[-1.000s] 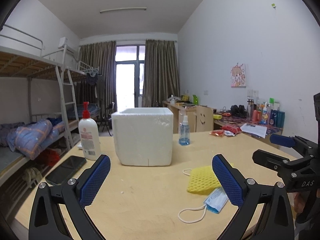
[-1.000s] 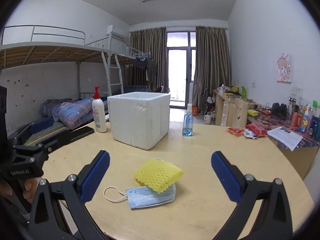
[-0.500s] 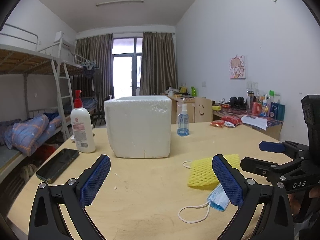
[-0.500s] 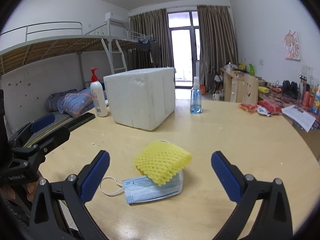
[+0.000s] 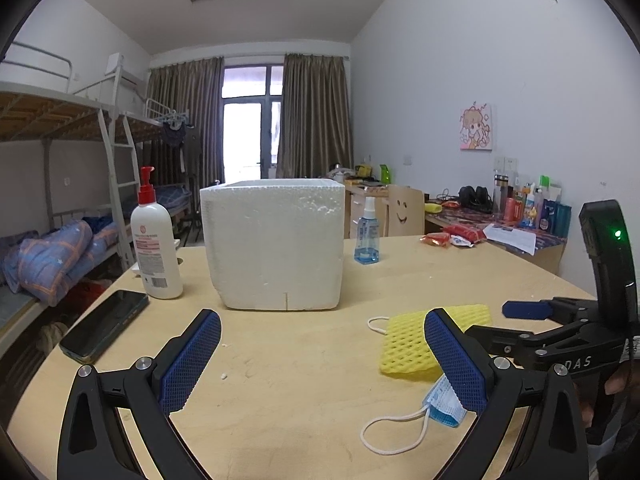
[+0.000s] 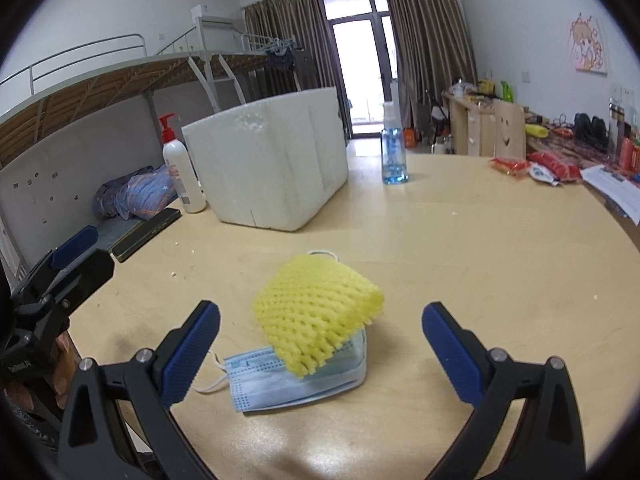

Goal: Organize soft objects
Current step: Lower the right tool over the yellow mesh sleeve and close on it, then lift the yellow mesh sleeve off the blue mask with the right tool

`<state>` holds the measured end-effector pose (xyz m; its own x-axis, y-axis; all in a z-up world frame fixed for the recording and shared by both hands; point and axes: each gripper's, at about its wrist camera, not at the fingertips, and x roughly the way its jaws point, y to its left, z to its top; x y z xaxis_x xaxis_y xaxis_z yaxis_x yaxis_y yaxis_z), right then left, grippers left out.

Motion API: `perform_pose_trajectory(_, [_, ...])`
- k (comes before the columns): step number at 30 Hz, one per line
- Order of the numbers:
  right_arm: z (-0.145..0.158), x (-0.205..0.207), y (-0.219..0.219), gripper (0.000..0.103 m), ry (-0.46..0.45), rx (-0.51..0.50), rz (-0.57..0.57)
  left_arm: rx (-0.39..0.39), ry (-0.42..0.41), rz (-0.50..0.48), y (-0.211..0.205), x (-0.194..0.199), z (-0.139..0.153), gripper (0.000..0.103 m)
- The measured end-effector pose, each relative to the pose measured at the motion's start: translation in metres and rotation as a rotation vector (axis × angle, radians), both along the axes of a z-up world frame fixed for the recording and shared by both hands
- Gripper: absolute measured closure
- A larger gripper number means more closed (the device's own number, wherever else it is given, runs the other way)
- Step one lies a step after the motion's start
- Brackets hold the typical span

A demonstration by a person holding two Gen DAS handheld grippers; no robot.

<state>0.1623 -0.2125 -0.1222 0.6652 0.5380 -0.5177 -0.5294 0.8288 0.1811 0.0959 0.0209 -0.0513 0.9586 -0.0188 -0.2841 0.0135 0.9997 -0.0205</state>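
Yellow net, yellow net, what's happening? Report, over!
Both grippers open: left, right, nothing held. Yellow net lies on mask, between right gripper's fingers. Nothing in the way.

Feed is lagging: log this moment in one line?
left gripper open, empty | right gripper open, framing yellow foam net sleeve | sleeve atop blue face mask | white styrofoam box behind
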Motion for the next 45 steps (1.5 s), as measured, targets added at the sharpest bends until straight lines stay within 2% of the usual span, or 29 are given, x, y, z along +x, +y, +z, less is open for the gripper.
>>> perform_pose_trajectory(2, [-0.002,0.004,0.000,0.011,0.021,0.006,0.011,-0.002,0.008,-0.002,0.000,0.004,0.000,0.001])
perform_pose_trajectory(9, [-0.010,0.016,-0.001,0.019,0.085,-0.006,0.012,-0.003,0.040,-0.021,-0.001,0.017,-0.004,0.001])
perform_pose_trajectory(10, [-0.011,0.018,0.000,0.028,0.095,-0.007,0.016,-0.003,0.043,-0.025,-0.002,0.019,-0.005,0.001])
perform_pose_trajectory(12, [-0.013,0.021,0.001,0.036,0.105,0.000,0.027,0.002,0.046,-0.024,-0.003,0.020,-0.005,0.001])
perform_pose_trajectory(14, [-0.015,0.024,0.004,0.048,0.125,0.001,0.043,-0.001,0.048,-0.024,-0.003,0.021,-0.006,0.001])
perform_pose_trajectory(15, [-0.016,0.025,0.004,0.050,0.128,0.001,0.044,-0.004,0.053,-0.022,-0.003,0.022,-0.006,0.001])
perform_pose_trajectory(16, [-0.016,0.025,0.005,0.056,0.125,-0.002,0.046,-0.005,0.058,-0.022,-0.002,0.022,-0.007,0.001])
perform_pose_trajectory(19, [-0.011,0.021,0.007,0.063,0.085,-0.018,0.045,-0.002,0.073,-0.030,-0.002,0.024,-0.008,0.001])
perform_pose_trajectory(21, [-0.006,0.020,0.008,0.064,0.062,-0.023,0.046,0.001,0.075,-0.035,-0.003,0.026,-0.008,0.001])
perform_pose_trajectory(23, [-0.001,0.018,0.008,0.070,0.041,-0.026,0.049,0.002,0.073,-0.038,-0.004,0.026,-0.007,0.001])
perform_pose_trajectory(27, [0.008,0.012,0.006,0.073,0.003,-0.026,0.057,0.005,0.079,-0.047,-0.007,0.025,-0.008,0.001])
perform_pose_trajectory(33, [0.004,0.015,0.007,0.072,0.006,-0.052,0.040,0.016,0.070,-0.052,-0.009,0.023,-0.006,0.001])
perform_pose_trajectory(35, [0.003,0.019,0.007,0.067,0.018,-0.052,0.024,0.012,0.074,-0.050,-0.009,0.023,-0.007,0.001])
perform_pose_trajectory(37, [0.004,0.021,0.007,0.052,0.021,-0.049,0.020,0.013,0.080,-0.046,-0.008,0.023,-0.008,0.001])
perform_pose_trajectory(38, [0.005,0.020,0.008,0.048,0.019,-0.049,0.016,0.013,0.081,-0.044,-0.008,0.023,-0.008,0.001])
perform_pose_trajectory(42, [0.010,0.018,0.009,0.048,-0.002,-0.033,0.019,0.009,0.079,-0.042,-0.006,0.022,-0.009,0.001])
perform_pose_trajectory(43, [0.010,0.018,0.009,0.051,-0.001,-0.034,0.019,0.009,0.080,-0.041,-0.006,0.022,-0.009,0.001])
perform_pose_trajectory(44, [0.010,0.018,0.010,0.064,-0.001,-0.029,0.022,0.010,0.081,-0.041,-0.006,0.022,-0.010,0.001])
perform_pose_trajectory(45, [0.011,0.017,0.009,0.070,-0.004,-0.020,0.022,0.011,0.081,-0.043,-0.006,0.022,-0.009,0.001])
